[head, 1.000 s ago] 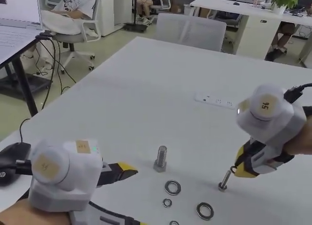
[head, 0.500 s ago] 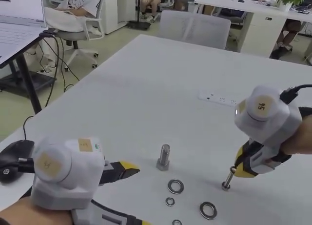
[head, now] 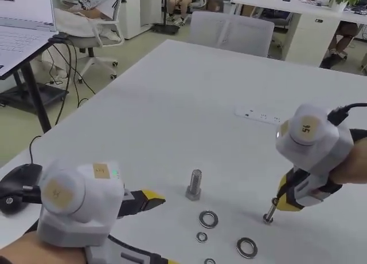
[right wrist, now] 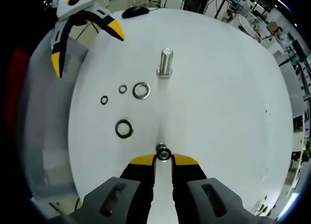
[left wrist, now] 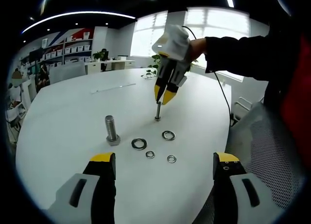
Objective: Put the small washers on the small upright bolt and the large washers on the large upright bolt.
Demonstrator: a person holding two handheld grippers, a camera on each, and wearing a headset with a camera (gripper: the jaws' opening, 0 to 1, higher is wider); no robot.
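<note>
Small upright bolt (right wrist: pixel 163 151) stands on the counter (right wrist: pixel 218 88), my right gripper (right wrist: pixel 164 160) fingers clenched about its top, apparently steadying it. Left gripper (left wrist: pixel 164 158) hovers, fingers spread. Every washer lies loose, so next I'd let go and fetch a small washer (right wrist: pixel 123 89).

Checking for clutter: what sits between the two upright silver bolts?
Bare white table between the thick silver bolt and thin silver bolt, in the right gripper view; steel washers lie aside.

round tan sticker (head: pixel 305 128) atop white right tool (head: pixel 275 202): reads "15" | second round tan sticker (head: pixel 59 192) atop white left tool (left wrist: pixel 164 158): faint digits, unreadable | small yellow square label (head: pixel 101 171) beside it: print too small
</note>
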